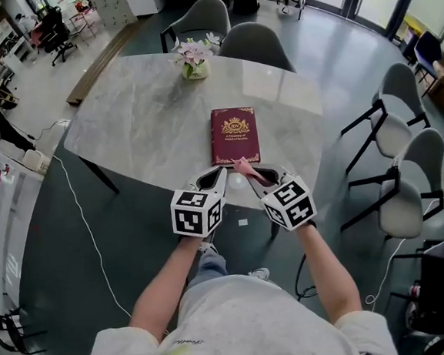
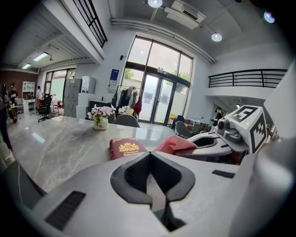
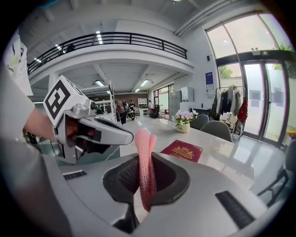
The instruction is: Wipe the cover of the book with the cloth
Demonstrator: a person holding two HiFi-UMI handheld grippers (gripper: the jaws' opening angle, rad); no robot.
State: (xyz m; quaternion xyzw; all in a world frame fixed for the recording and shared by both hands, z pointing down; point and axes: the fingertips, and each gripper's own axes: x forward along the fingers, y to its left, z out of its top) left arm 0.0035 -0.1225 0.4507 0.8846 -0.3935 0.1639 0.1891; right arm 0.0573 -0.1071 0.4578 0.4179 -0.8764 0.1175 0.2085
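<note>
Near the table's (image 1: 140,126) front edge, the right gripper (image 1: 243,166) pinches the pink cloth (image 1: 251,172) just short of the book (image 1: 235,136), the left gripper (image 1: 220,171) closed and empty beside it, flowers (image 1: 194,57) beyond.

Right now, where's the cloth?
The pink cloth is pinched in the right gripper. In the head view it sits over the near edge of the table, right by the near edge of the red book.
</note>
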